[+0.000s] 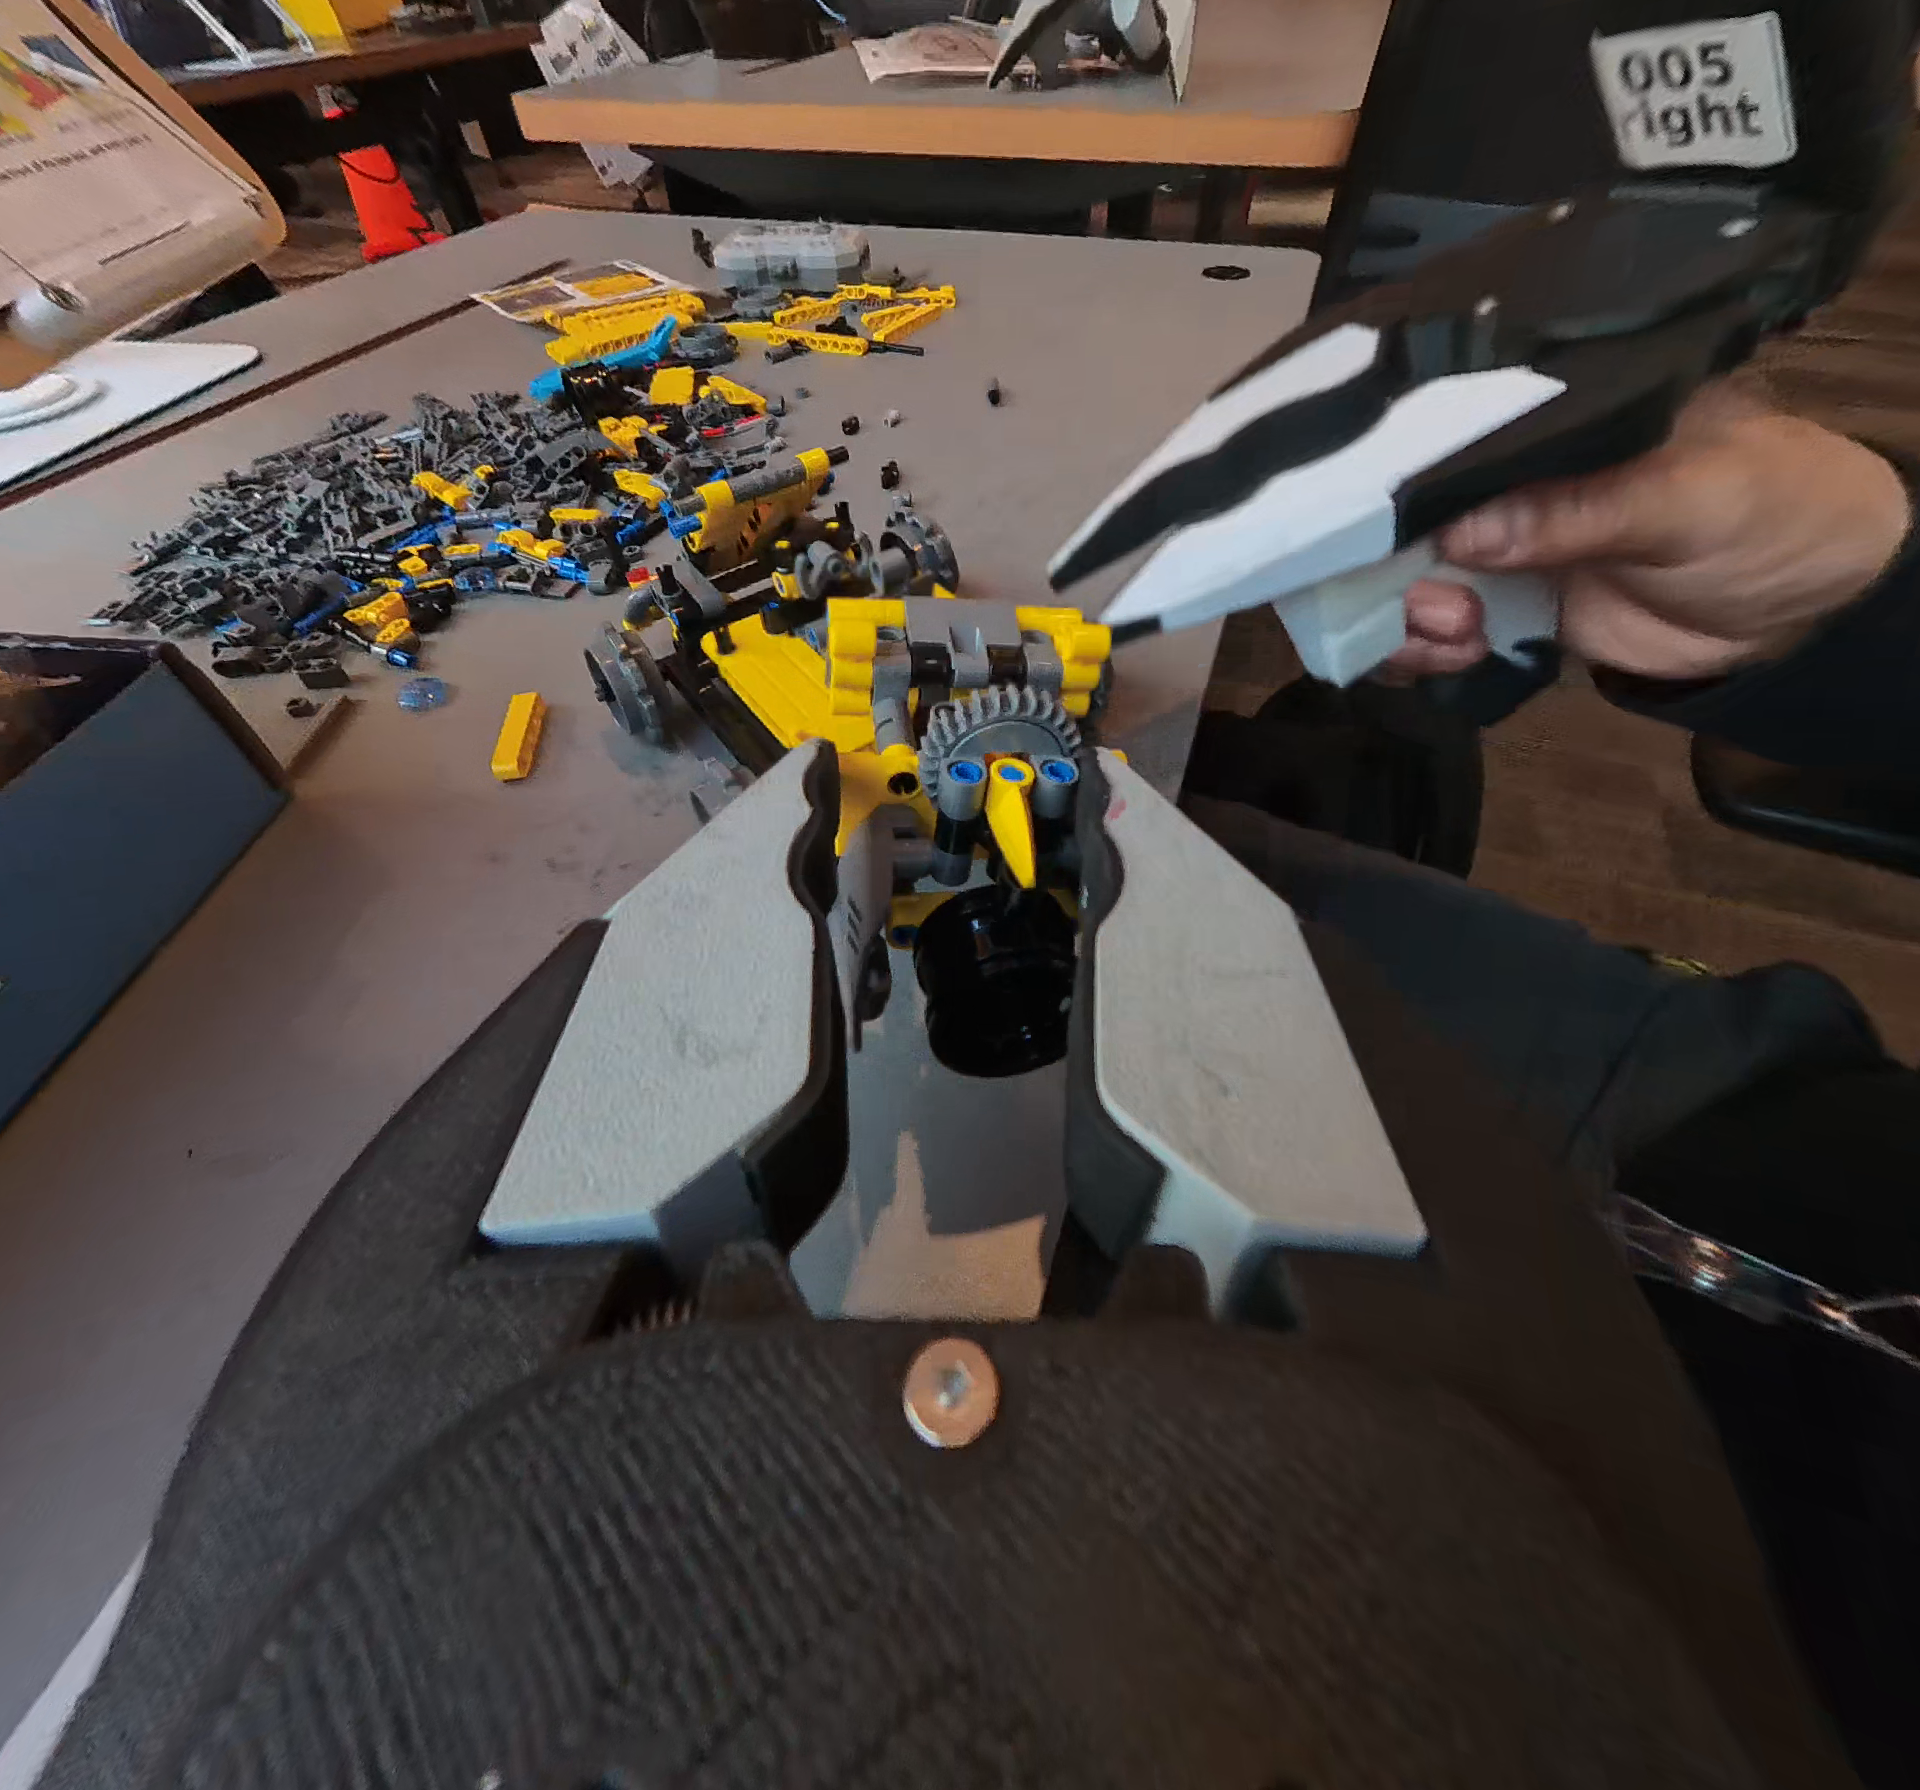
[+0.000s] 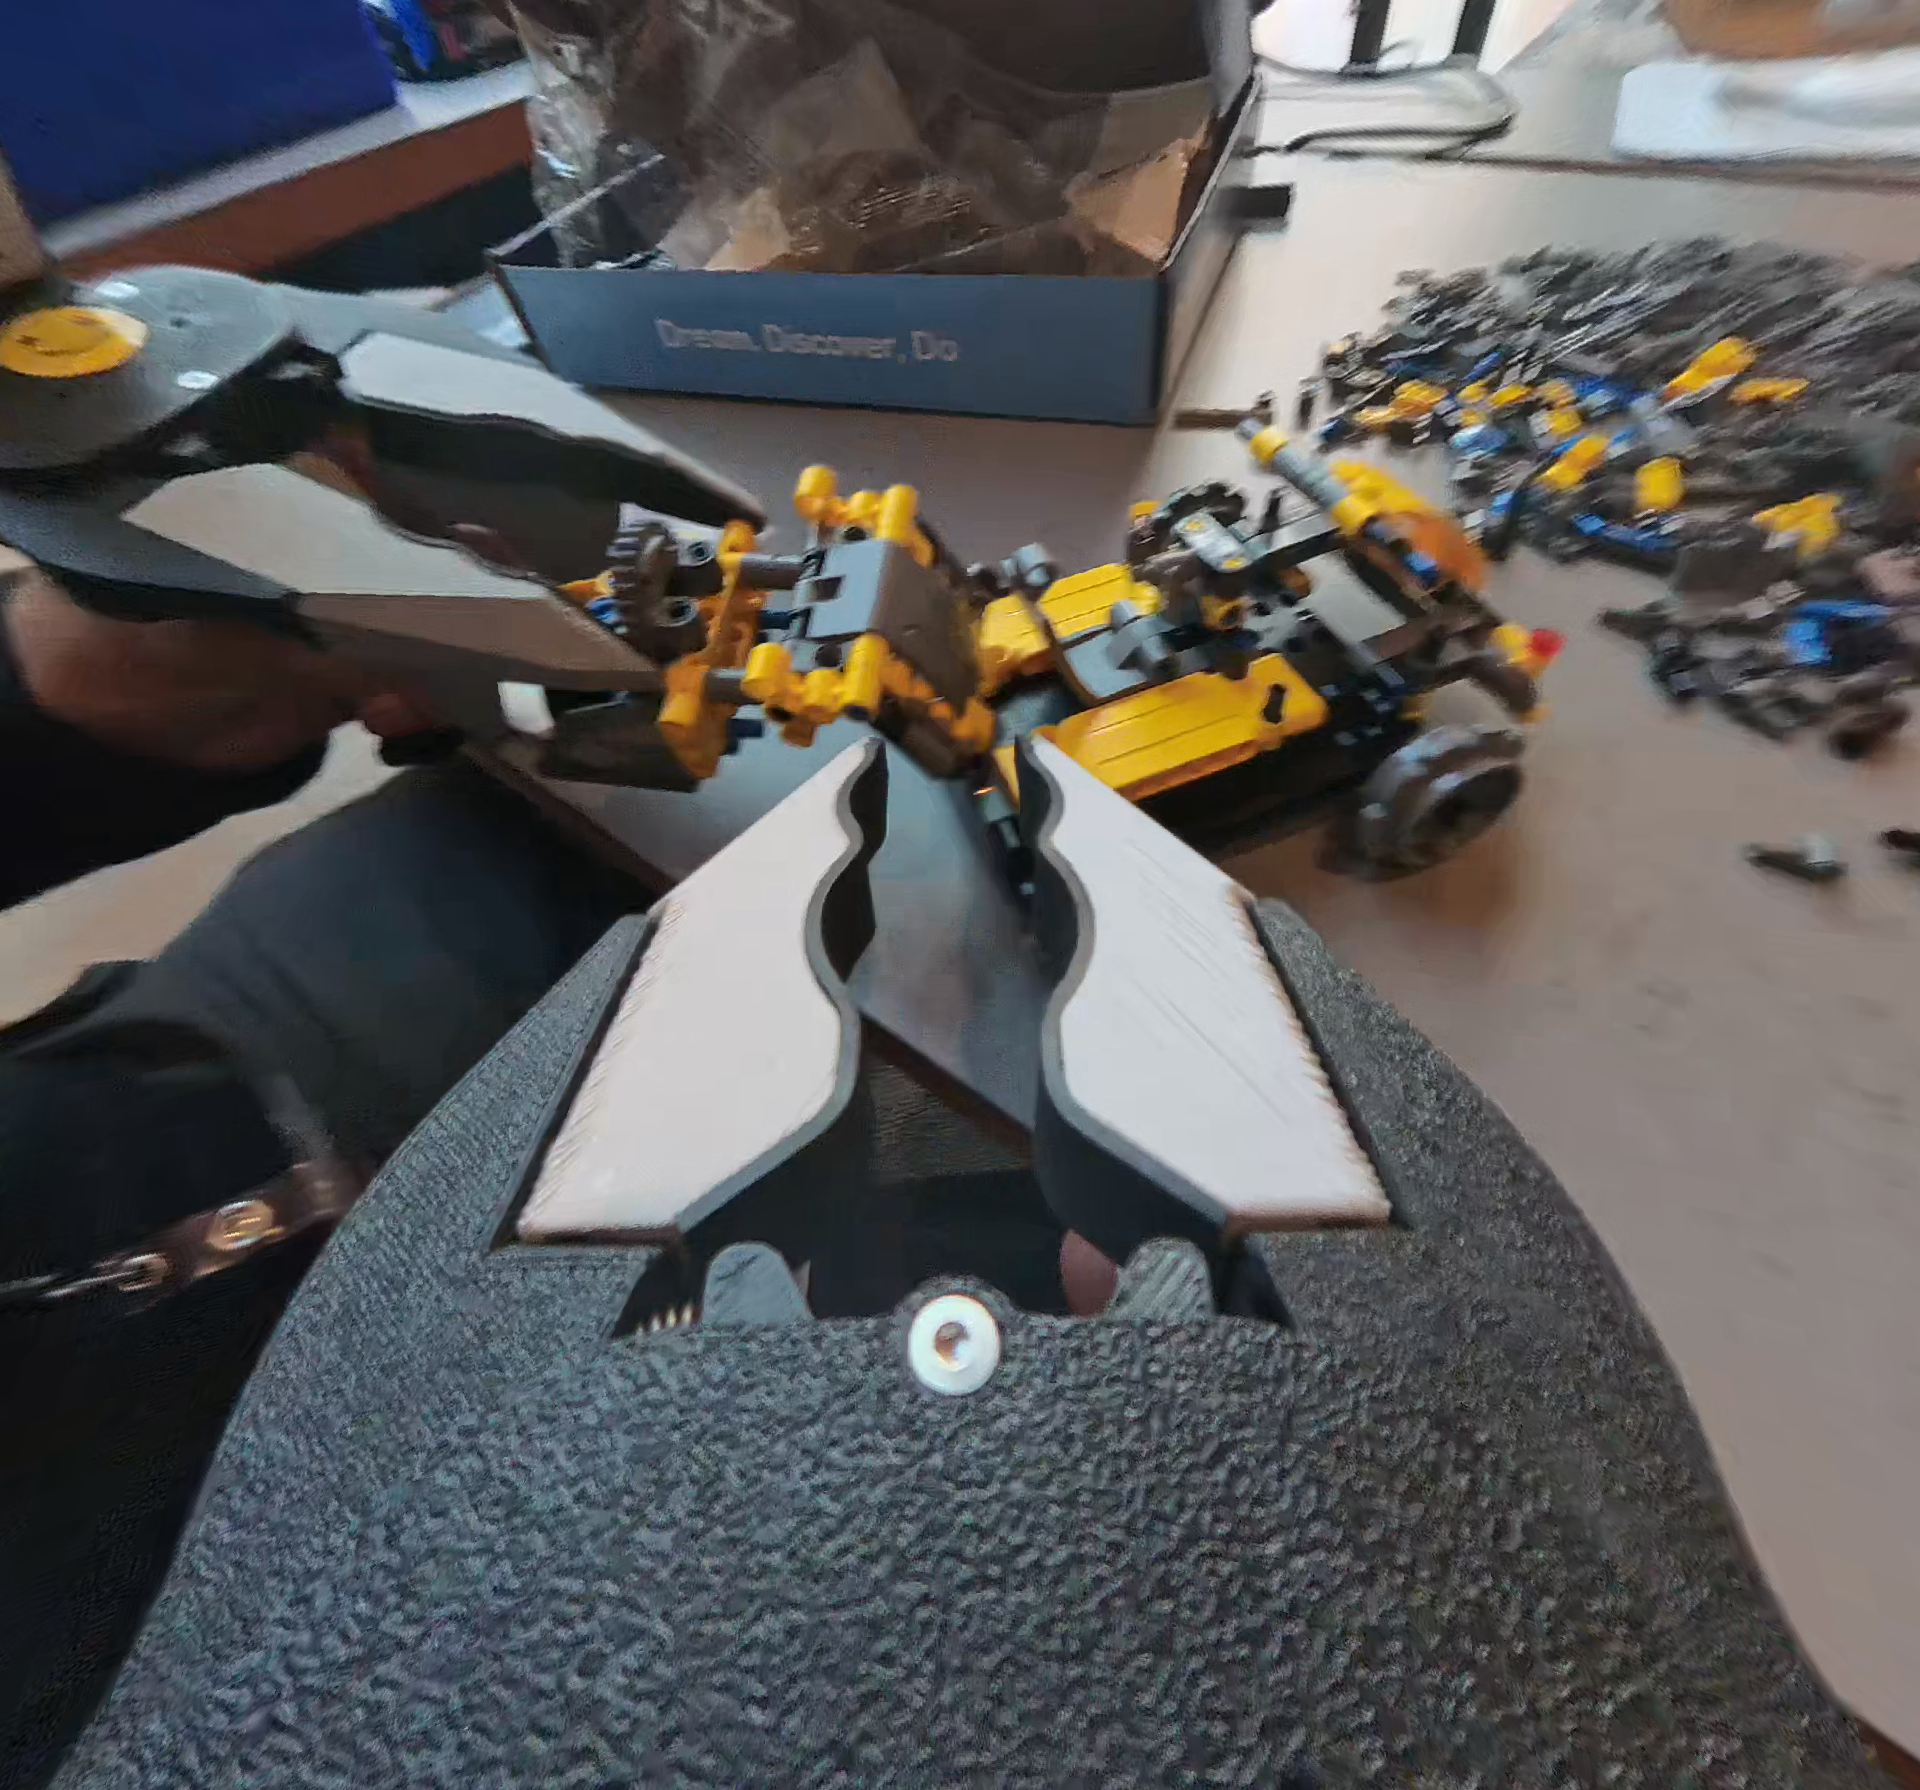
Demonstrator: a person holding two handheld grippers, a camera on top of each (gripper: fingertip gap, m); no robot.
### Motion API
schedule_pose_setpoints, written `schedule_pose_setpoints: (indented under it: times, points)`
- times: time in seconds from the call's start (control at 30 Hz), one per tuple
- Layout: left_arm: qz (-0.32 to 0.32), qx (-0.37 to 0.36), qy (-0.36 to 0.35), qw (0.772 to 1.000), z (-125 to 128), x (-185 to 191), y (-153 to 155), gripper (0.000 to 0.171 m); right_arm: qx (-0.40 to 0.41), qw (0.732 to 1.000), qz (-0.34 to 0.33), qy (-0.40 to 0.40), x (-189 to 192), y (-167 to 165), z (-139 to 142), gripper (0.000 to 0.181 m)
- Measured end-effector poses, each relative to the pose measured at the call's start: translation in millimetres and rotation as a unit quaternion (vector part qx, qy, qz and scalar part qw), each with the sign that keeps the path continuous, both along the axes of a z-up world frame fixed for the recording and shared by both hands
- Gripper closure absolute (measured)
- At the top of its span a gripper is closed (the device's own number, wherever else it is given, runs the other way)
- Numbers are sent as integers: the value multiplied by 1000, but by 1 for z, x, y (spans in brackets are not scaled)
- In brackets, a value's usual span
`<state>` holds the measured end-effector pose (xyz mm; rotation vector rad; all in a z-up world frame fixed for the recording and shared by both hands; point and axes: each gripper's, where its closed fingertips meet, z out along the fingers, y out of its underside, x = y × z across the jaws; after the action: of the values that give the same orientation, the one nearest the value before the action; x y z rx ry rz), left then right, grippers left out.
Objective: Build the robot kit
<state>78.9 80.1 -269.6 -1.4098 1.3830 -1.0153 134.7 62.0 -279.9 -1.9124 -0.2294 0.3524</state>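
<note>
Left gripper [image 1: 951, 784] clenched on near end of yellow brick vehicle [image 1: 831, 670], frame centre, on grey table [image 1: 364, 857]. Right gripper [image 2: 951, 764] released, jaws parted, tips just beside vehicle's frame. Loose brick pile [image 1: 364, 514] upper left; dark box [image 2: 852, 338] behind.

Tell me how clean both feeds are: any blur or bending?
Left wrist view: yellow brick vehicle sharp, right claw slightly smeared, table edges bowed by the wide lens. Right wrist view: softer overall, loose brick pile and left claw motion-blurred.
</note>
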Motion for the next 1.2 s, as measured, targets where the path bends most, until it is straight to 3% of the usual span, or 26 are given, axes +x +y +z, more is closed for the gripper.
schedule_pose_setpoints:
  times: [0.07,0.17,0.33,0.4,0.53,0.6,0.73,0.9,0.97,1.1,1.2]
  points:
    - [-11,-3,-5,1000,0,-4,-5,128,24,997,-18,-73,15,6,7,160]
    - [-26,1,-24,999,6,-10,-8,129,37,988,7,-148,15,17,12,156]
    - [-35,24,-20,999,7,-10,-11,129,13,980,46,-191,7,44,-1,163]
    - [-28,35,0,999,1,-9,-8,129,-7,981,61,-186,5,47,-11,178]
    - [-40,56,5,998,-1,-11,-13,129,-19,994,51,-97,6,46,-10,176]
    - [-40,71,5,997,1,-11,-14,129,-24,998,35,-56,12,42,-9,153]
    - [-19,110,-33,993,22,-11,-13,129,-1,1000,-1,-7,22,13,0,151]
    - [20,69,-109,991,50,-1,-17,129,22,993,50,105,-36,-32,6,150]
    - [46,74,-116,989,49,2,-14,129,41,989,26,141,-44,-34,14,150]
    - [34,171,-123,977,47,4,-33,129,23,959,45,278,-50,-29,25,146]
    - [44,234,-142,961,52,0,-39,129,19,944,73,321,-55,-28,28,144]
